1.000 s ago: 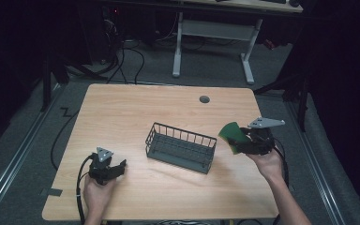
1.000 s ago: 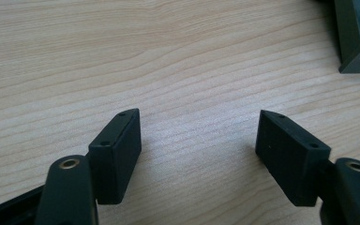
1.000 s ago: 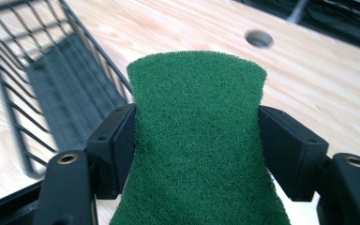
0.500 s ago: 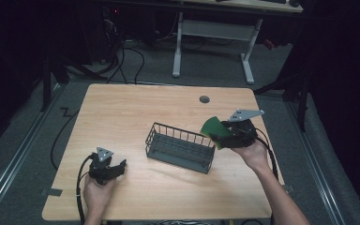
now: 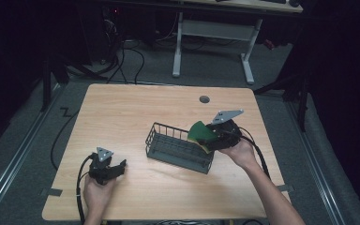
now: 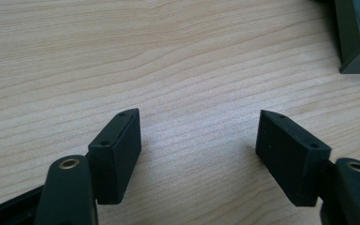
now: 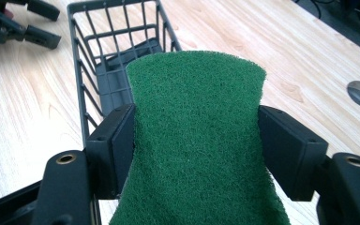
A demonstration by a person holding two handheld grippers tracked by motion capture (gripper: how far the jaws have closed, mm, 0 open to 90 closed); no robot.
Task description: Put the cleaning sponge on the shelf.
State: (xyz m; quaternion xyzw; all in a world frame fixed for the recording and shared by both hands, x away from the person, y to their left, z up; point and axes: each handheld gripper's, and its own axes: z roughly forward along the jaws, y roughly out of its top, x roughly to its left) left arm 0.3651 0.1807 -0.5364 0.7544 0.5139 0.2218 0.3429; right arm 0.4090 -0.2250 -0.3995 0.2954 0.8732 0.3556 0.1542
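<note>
One wire basket [image 5: 180, 149], one green scouring pad [image 5: 200, 133] (seemingly yellow-backed), two claws, one table [image 5: 136, 112].

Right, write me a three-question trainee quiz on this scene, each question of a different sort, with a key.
1. True or false: the left tool is shut on the green scouring pad.
2. Multiple choice: in the high view, where is the pad? A) flat on the table by the left tool; B) held at the right end of the wire basket; C) on the floor.
3. Fill in: in the left gripper view the left tool's jaws stand ____, with only bare wood between them.

Key: 1 false: the right tool clamps the pad. 2 B. 3 open.
</note>
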